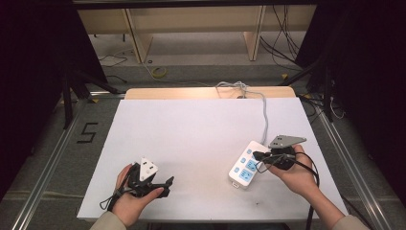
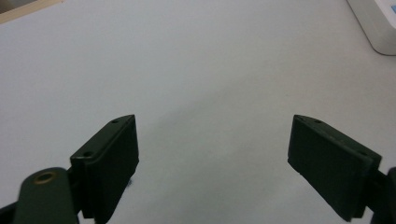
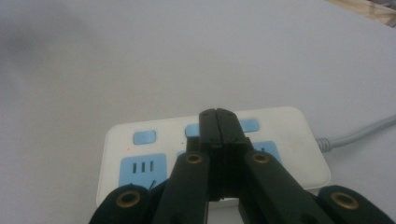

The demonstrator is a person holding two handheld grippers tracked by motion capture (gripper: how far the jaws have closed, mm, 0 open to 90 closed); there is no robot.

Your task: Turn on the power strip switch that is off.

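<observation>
Nearest to us, our left claw (image 1: 165, 187) sits low over the white desk (image 1: 191, 139), held in the left hand (image 1: 131, 199) at the near edge. In the left gripper view its jaws stand wide apart, with bare desk between them and nothing gripped. Its grey three-cornered plate (image 1: 147, 168) faces up, and its cable (image 1: 111, 199) loops back past the wrist.

Across from it, well apart on the other side, our right claw (image 1: 255, 155) is held in the right hand (image 1: 299, 175). In the right gripper view (image 3: 218, 115) its two jaws are pressed flat together with no gap and nothing between them. The tips point down over the white power strip (image 1: 246, 165), which lies on the desk directly under and just ahead of this claw. We see the closed tips against the row of small blue buttons (image 3: 144, 137) on the strip, with the blue socket faces (image 3: 144, 167) below them, nearer the claw. Whether the tips actually touch a button we cannot tell; the jaws cover that spot.

Beyond the right claw, the strip's grey cord (image 1: 263, 117) leaves its far end and runs away over the desk to a loose coil (image 1: 234, 87) at the far edge. Past the desk, we see the floor with cables and the legs of wooden furniture (image 1: 139, 38).
</observation>
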